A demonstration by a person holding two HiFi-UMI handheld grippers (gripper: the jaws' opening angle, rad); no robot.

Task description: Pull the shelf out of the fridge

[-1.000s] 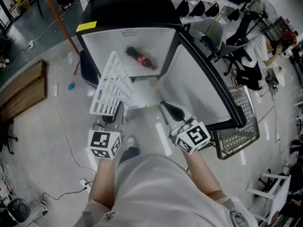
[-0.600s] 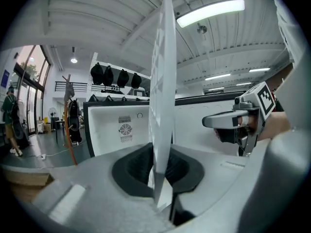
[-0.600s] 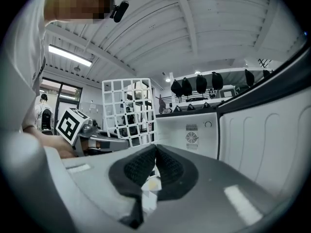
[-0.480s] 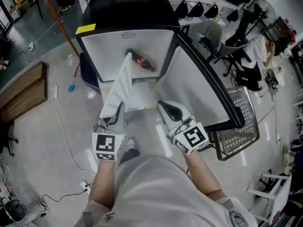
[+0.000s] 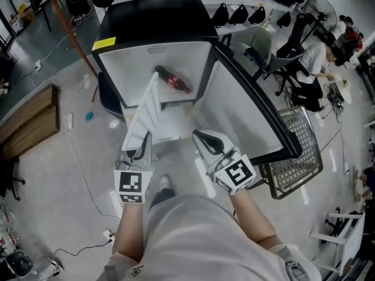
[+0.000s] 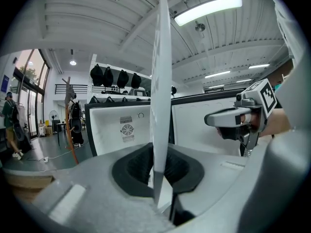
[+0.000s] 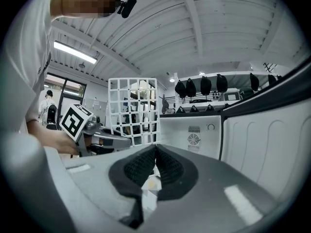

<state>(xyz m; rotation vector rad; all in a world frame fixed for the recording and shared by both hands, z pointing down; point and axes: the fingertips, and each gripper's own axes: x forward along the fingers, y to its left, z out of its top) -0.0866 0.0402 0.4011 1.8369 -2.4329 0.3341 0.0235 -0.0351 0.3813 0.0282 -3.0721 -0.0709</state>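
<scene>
The white grid shelf is outside the fridge, turned on edge and sloping up toward the open cavity. My left gripper is shut on its near edge; in the left gripper view the shelf stands as a thin upright slab pinched between the black pads. My right gripper hangs beside it in front of the fridge, shut and empty, its pads touching. From the right gripper view the shelf's grid shows face-on at the left.
A cola bottle lies in the fridge's white interior. The fridge door stands open to the right, with a wire basket on the floor beyond it. A wooden bench is on the left, with cables across the floor.
The shelf has rolled from showing its broad grid face to standing on edge, and the left gripper has turned with it. The right gripper has barely moved.
</scene>
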